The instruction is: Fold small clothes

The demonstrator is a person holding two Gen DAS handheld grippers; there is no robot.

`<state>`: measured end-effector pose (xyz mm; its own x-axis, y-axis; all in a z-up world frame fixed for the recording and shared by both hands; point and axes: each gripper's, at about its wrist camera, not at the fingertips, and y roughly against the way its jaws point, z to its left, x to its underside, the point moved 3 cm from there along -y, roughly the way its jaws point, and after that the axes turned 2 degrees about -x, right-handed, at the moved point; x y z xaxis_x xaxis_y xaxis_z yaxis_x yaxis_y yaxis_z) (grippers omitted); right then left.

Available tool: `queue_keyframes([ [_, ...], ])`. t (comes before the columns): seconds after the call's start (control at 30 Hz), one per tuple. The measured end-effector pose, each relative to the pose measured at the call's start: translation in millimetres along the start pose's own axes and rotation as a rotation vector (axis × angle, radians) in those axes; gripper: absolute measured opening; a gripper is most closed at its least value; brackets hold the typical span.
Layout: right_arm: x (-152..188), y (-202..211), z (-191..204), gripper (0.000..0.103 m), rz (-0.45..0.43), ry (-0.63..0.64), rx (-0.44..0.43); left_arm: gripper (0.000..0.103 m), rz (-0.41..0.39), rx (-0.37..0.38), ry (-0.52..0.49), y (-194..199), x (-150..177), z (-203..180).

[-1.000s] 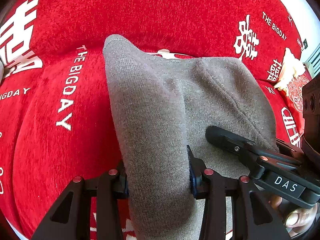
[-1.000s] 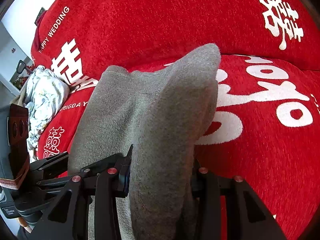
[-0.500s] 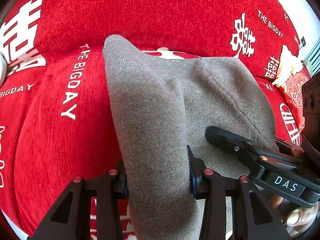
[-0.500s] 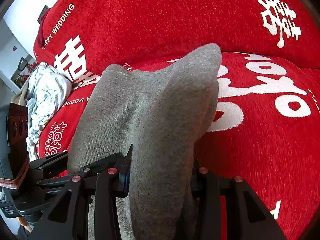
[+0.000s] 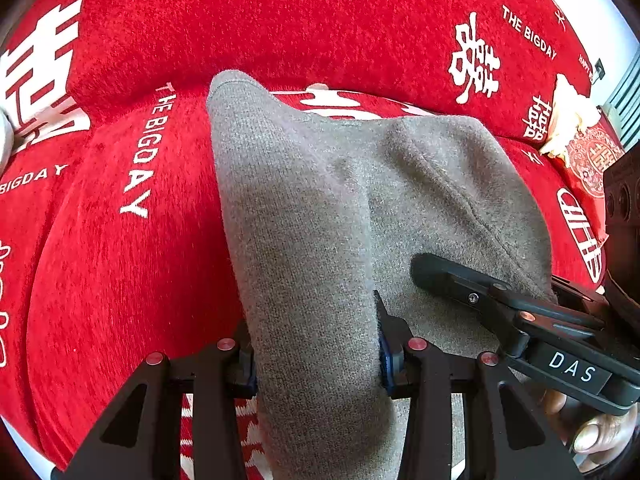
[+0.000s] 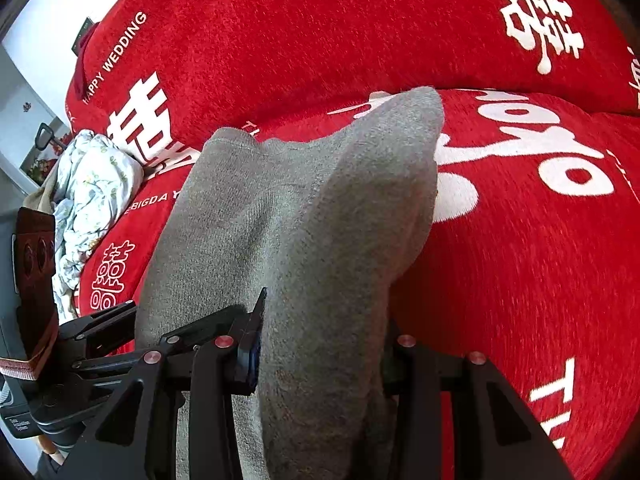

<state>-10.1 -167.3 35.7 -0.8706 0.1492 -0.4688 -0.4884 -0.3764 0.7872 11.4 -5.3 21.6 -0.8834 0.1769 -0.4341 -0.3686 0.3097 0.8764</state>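
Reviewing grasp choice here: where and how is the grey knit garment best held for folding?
By its near corners, from the near side, as now: the left gripper and right gripper each pinch a bunched corner of the grey knit garment, letting it drape over the red cover.

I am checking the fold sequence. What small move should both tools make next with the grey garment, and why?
Probably carry it forward and lower it onto the red cover. The left tool and right tool each pinch a bunch of the grey garment, which hangs draped and unfolded between them.

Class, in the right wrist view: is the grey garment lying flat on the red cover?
No: the garment hangs bunched from both tools above the cover.
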Motion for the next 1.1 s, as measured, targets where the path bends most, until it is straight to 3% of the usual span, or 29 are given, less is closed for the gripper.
queue_keyframes([
  [0.93,34.7,2.4,-1.9,0.044,-0.026,0.006,-0.009,0.046,-0.043,-0.026,-0.039,1.3,32.6,-10.4],
  [1.03,38.2,1.0,-9.5,0.052,-0.023,-0.002,-0.024,0.059,-0.051,-0.029,-0.029,0.6,36.0,-5.4],
  [1.1,39.9,0.1,-16.7,0.064,-0.019,-0.006,-0.005,0.087,-0.056,-0.063,-0.018,-0.8,37.5,0.1],
])
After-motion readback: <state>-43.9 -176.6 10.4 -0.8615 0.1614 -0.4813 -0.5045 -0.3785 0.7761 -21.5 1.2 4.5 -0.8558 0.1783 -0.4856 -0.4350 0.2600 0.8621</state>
